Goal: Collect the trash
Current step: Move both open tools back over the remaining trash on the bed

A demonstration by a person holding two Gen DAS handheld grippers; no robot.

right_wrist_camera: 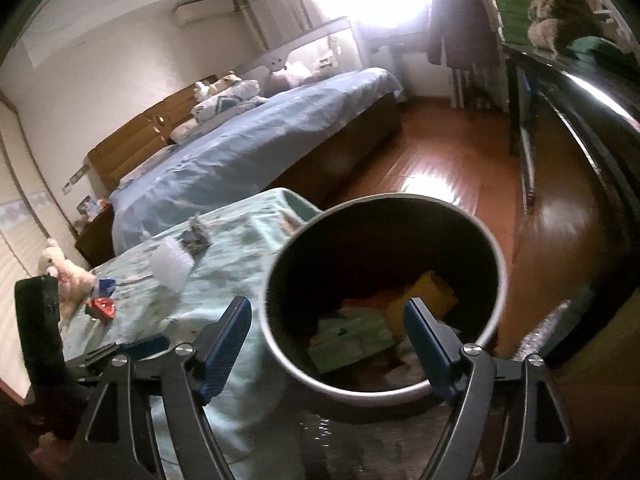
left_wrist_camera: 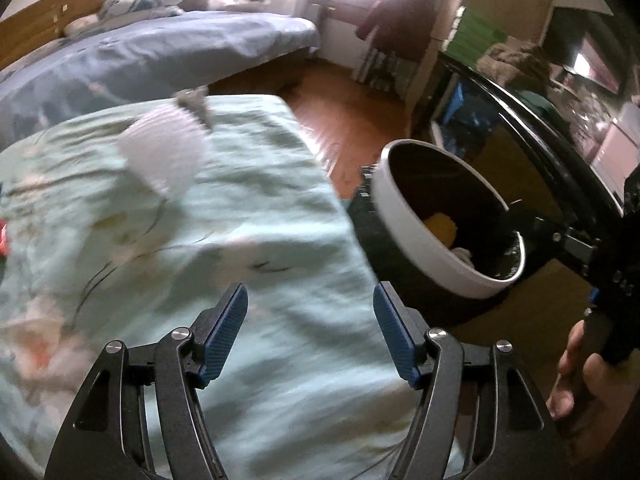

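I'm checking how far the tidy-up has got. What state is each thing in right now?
Left tool: open, empty, over the green bedspread.
Right tool: open, empty, above the bin.
Bin: uncovered, partly filled with yellow and green trash.
White paper cup: lying on the bedspread, not collected.
Red wrapper: lying on the bedspread.
Dark wrapper: lying on the bedspread.

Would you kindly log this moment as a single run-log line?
left gripper: open, empty, over green cloth | right gripper: open, empty, over trash bin | white cup: on cloth, uncollected
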